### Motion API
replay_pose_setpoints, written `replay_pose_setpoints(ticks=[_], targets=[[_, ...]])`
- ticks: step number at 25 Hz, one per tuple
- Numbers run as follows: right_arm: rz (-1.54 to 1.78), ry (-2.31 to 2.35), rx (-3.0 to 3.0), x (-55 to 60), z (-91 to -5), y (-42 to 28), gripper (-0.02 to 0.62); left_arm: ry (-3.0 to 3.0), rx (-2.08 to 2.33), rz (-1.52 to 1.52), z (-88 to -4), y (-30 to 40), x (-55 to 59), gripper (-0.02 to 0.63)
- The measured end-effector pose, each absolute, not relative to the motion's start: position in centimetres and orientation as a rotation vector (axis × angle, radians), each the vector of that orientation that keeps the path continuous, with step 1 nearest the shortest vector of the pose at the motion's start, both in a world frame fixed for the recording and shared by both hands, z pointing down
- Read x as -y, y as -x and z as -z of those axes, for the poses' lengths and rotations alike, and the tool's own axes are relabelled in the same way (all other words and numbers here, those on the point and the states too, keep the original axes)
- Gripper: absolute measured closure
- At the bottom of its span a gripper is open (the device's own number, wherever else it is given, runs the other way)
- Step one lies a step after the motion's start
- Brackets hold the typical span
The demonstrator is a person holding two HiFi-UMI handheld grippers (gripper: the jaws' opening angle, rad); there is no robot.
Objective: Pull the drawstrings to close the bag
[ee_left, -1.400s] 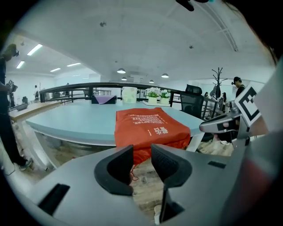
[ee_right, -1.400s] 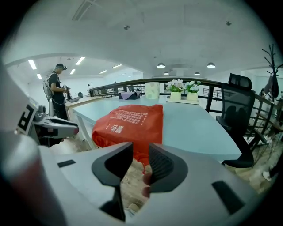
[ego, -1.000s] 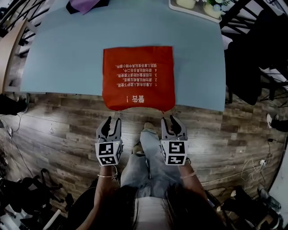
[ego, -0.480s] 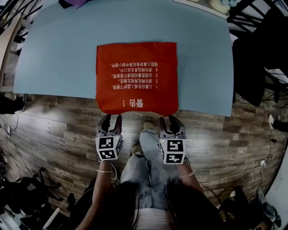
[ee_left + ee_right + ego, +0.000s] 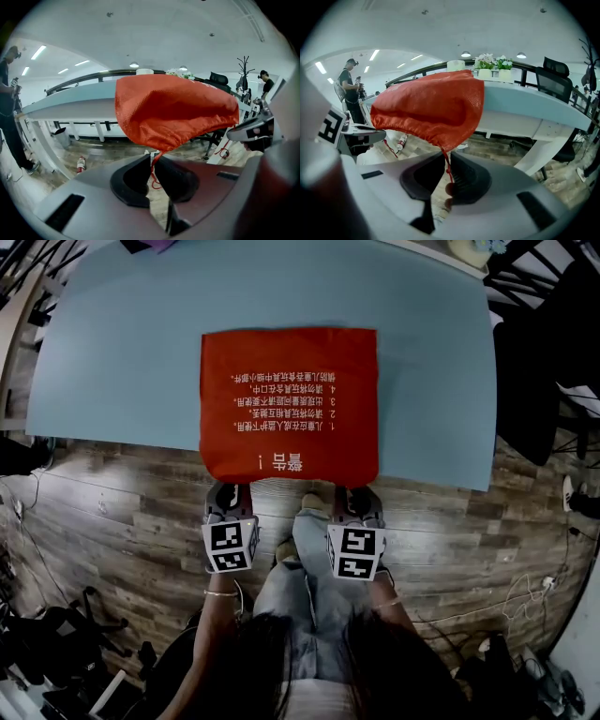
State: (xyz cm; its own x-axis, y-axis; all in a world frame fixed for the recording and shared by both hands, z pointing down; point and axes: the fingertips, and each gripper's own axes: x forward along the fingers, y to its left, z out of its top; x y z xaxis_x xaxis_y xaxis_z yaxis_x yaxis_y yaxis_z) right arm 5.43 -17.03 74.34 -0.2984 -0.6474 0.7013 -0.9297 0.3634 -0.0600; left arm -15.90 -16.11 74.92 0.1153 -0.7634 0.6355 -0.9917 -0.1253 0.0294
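A red mesh drawstring bag (image 5: 289, 399) with white print lies flat on the light blue table (image 5: 122, 352). Its gathered mouth hangs over the near edge. My left gripper (image 5: 225, 495) is under the bag's near left corner and my right gripper (image 5: 356, 498) under the near right corner. In the left gripper view a thin red drawstring (image 5: 153, 161) drops from the bag (image 5: 173, 110) into the left gripper (image 5: 153, 168). Both grippers' jaws have just been closing. The right gripper (image 5: 447, 171) pinches the other drawstring (image 5: 446, 164) below the bag (image 5: 431, 110).
The person's jeans-clad legs (image 5: 309, 568) stand on wooden floor between the grippers. Dark chairs (image 5: 534, 381) crowd the table's right side. Flower pots (image 5: 492, 63) sit on the far end of the table. A bottle (image 5: 80, 164) lies on the floor, and a person (image 5: 349, 84) stands beyond.
Both grippers have moved forward to the bag's overhanging near edge. Their jaws, spread open before, are now drawn together at the bag's two corners.
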Motion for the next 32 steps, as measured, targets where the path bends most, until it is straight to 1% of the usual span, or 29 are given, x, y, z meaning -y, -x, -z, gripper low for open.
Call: replay_pose_setpoints(ticks=[2, 6, 17, 29, 32], targets=[[-0.619, -1.368, 2.047, 16.9, -74.2, -5.6, 0.555, -1.949, 1.708, -0.691, -74.8, 16.1, 15.8, 0.578], [-0.620, -1.363, 2.054, 16.4, -73.7, -5.8, 0.563, -1.940, 1.723, -0.690, -74.1, 16.4, 14.9, 0.584], [-0.570, -1.383, 2.049, 13.9, -70.6, -6.7, 0.565, -1.940, 1.776, -0.778, -71.4, 16.9, 12.2, 0.586], [-0.498, -1.421, 2.057, 14.3, -66.2, -7.6, 0.566, -1.929, 1.823, -0.765, -67.0, 17.3, 12.0, 0.586], [-0.543, -1.426, 2.057, 14.4, -65.4, -8.2, 0.566, -1.928, 1.831, -0.755, -65.9, 17.1, 12.4, 0.587]])
